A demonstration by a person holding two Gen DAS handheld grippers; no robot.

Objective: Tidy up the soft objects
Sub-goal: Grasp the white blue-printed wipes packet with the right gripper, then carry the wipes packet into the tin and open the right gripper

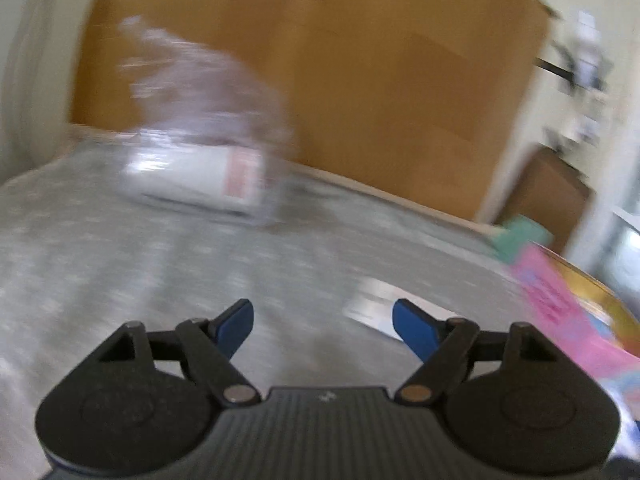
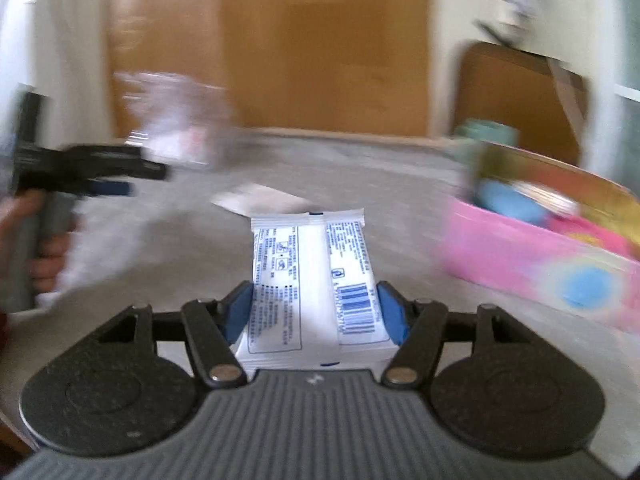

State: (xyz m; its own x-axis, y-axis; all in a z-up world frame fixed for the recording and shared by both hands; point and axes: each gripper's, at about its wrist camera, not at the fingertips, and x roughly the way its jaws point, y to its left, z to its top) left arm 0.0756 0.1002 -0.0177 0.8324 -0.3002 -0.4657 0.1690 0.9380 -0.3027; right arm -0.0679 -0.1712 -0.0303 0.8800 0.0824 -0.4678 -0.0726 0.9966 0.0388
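My right gripper (image 2: pixel 316 312) is shut on a white tissue pack (image 2: pixel 314 280) with blue print and a barcode, held above the grey table. My left gripper (image 1: pixel 322 328) is open and empty over the table; it also shows in the right wrist view (image 2: pixel 116 182) at the left, held by a hand. A clear plastic bag with a white pack inside (image 1: pixel 200 152) lies at the back left, blurred. It also shows in the right wrist view (image 2: pixel 176 128). A flat white packet (image 1: pixel 384 304) lies on the table just ahead of the left gripper.
A pink box (image 2: pixel 540 256) with a gold inner rim holds a blue item and other things at the right; it also shows in the left wrist view (image 1: pixel 560 300). A teal object (image 1: pixel 520 236) sits behind it. Brown cardboard (image 1: pixel 360 80) stands behind the table.
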